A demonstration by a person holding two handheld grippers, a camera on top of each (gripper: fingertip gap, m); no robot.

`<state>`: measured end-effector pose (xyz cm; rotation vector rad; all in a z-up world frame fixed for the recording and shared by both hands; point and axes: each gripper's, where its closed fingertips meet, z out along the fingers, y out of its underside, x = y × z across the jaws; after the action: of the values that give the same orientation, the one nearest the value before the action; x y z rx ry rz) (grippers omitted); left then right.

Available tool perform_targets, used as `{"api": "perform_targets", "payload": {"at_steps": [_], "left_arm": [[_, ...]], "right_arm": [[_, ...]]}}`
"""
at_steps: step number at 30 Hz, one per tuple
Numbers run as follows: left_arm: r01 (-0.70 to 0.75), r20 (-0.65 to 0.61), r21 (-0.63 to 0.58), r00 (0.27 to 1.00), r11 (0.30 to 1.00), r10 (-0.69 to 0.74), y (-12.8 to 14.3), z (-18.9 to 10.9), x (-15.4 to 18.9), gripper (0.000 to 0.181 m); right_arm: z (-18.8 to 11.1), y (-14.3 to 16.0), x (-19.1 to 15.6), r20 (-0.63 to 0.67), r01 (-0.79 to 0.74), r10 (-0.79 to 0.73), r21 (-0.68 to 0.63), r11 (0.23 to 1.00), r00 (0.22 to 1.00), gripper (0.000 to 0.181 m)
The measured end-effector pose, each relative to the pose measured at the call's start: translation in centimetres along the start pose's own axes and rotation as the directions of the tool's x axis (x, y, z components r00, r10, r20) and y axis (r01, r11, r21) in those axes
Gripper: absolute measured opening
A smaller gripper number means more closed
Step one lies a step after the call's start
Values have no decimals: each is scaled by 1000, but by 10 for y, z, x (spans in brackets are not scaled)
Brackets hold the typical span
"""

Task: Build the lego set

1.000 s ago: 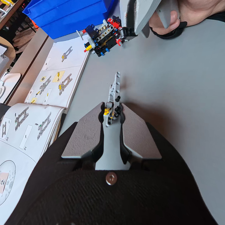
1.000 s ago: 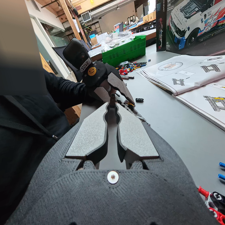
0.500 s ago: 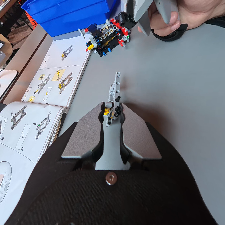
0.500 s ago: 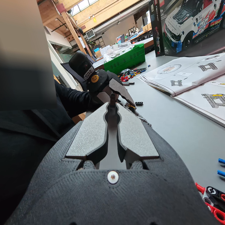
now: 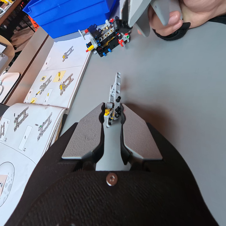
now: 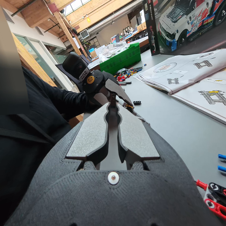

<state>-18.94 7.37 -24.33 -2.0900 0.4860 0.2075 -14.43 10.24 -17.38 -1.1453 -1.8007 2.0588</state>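
Bare table (image 5: 171, 85) ahead; booklet (image 5: 58, 75), bin (image 5: 68, 15) block left.

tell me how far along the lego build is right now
Early. Done: one black chassis block stands on the table by the open manual. In hand: the left hand-held gripper clamps a grey beam frame; the right hand-held gripper pinches a small dark piece. Left: a loose parts pile.

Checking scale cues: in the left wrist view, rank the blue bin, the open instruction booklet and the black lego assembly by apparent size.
1. Instruction booklet, nearest the camera.
2. Blue bin, cropped, so unsure.
3. Black lego assembly, clearly smallest.
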Motion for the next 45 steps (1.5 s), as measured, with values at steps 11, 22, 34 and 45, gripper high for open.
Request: {"api": "perform_targets", "payload": {"at_steps": [11,22,34,45], "left_arm": [[-7,15,12,1000,1000,7,-3,-1,1,21],[-33,18,-8,999,999,33,-1,0,5,21],[-25,16,-9,1000,1000,25,1,-3,5,21],[-23,13,-8,1000,1000,23,1,-3,5,21]], "right_arm": [[13,10,-6,60,-374,371,55,926,927,4],[4,89,17,-346,-414,273,-450,791,898,4],[-4,99,5,-293,32,-374,-748,663,880,13],[-11,96,10,-305,72,-442,-751,657,843,5]]}}
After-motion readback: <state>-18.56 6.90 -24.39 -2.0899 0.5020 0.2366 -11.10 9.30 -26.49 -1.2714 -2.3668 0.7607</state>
